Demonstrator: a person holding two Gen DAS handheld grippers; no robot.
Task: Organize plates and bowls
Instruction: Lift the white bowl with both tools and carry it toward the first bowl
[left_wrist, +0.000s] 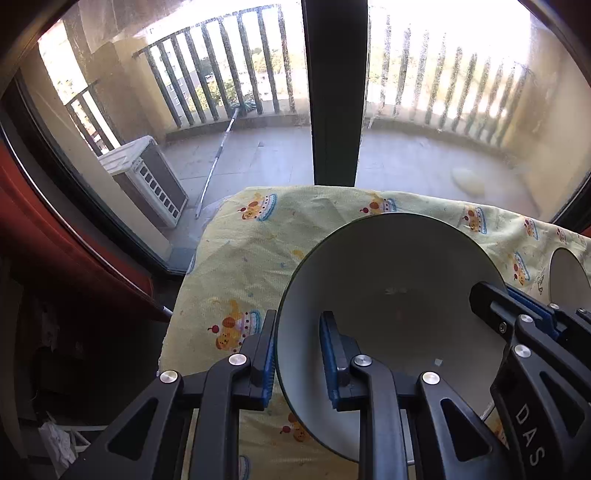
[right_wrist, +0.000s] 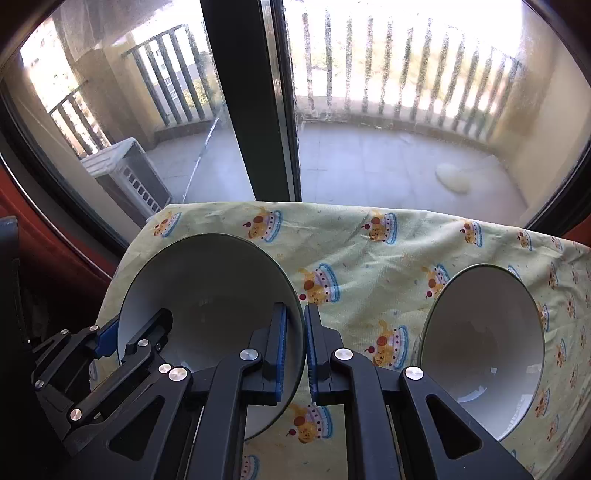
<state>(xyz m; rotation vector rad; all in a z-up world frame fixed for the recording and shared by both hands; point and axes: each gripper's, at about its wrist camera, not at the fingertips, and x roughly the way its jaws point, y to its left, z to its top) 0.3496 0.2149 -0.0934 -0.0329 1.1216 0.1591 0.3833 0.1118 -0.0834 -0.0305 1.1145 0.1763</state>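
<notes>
A white bowl with a dark rim (left_wrist: 391, 280) sits on the yellow patterned cloth (left_wrist: 251, 251). My left gripper (left_wrist: 299, 354) straddles its left rim, one finger outside and one inside, with a gap to the inner finger. My right gripper (right_wrist: 295, 350) pinches the same bowl's (right_wrist: 207, 280) right rim between its blue pads and shows in the left wrist view (left_wrist: 517, 317). The left gripper shows in the right wrist view (right_wrist: 122, 336). A second white bowl (right_wrist: 484, 339) stands on the cloth to the right; its edge shows in the left wrist view (left_wrist: 569, 277).
The cloth-covered table (right_wrist: 369, 251) stands against a large window with a dark centre frame (right_wrist: 251, 99). A balcony with railings and an air-conditioner unit (left_wrist: 147, 181) lies outside. The table's left edge drops to a dark, cluttered floor area (left_wrist: 55, 369).
</notes>
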